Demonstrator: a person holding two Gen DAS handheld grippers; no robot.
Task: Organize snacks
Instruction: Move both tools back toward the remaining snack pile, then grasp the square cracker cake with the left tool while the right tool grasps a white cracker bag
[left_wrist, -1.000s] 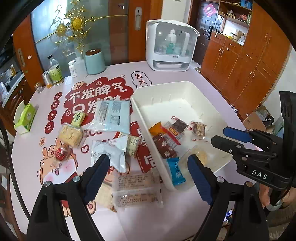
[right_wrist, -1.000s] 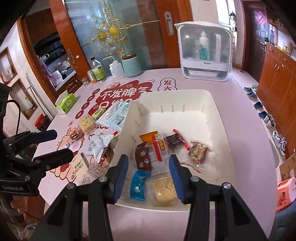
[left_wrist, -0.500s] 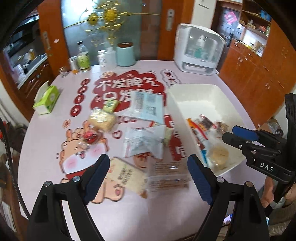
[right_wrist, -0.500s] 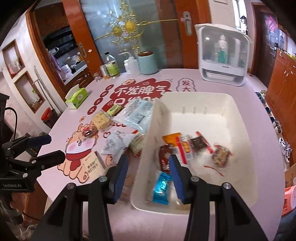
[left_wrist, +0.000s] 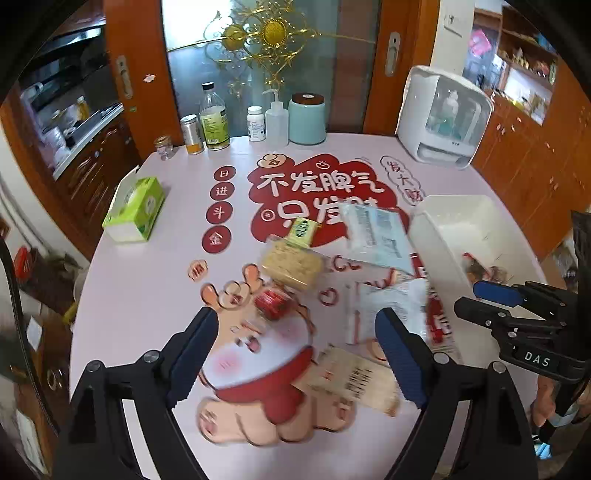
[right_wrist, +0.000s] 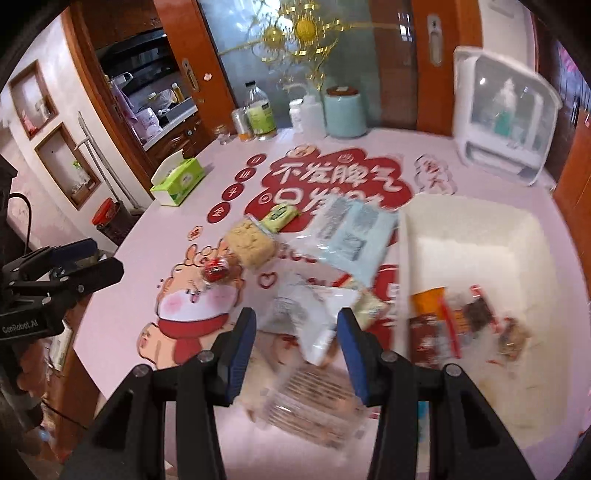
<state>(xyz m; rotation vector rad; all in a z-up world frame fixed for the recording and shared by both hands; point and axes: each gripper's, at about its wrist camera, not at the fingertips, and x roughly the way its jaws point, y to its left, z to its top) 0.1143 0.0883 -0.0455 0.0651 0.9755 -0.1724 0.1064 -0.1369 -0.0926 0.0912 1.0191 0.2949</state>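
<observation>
Loose snacks lie on the pink table: a small red sweet (left_wrist: 271, 301), a yellow cracker pack (left_wrist: 291, 264), a green bar (left_wrist: 303, 229), a pale blue packet (left_wrist: 376, 232), a white packet (left_wrist: 380, 306) and a beige packet (left_wrist: 351, 376). My left gripper (left_wrist: 293, 332) hovers open above the table just in front of the red sweet, holding nothing. My right gripper (right_wrist: 295, 325) hangs half open and empty over the white packet (right_wrist: 306, 314) and a clear cracker pack (right_wrist: 314, 402). The white bin (right_wrist: 476, 236) on the right holds several wrapped snacks (right_wrist: 450, 317).
A green tissue box (left_wrist: 135, 208) sits near the table's left edge. Bottles, jars and a teal canister (left_wrist: 306, 118) line the back edge. A white appliance (left_wrist: 443, 118) stands at the back right. Wooden cabinets surround the table.
Both grippers have swung left, away from the bin and over the loose snacks on the table. Their jaws look the same and hold nothing.
</observation>
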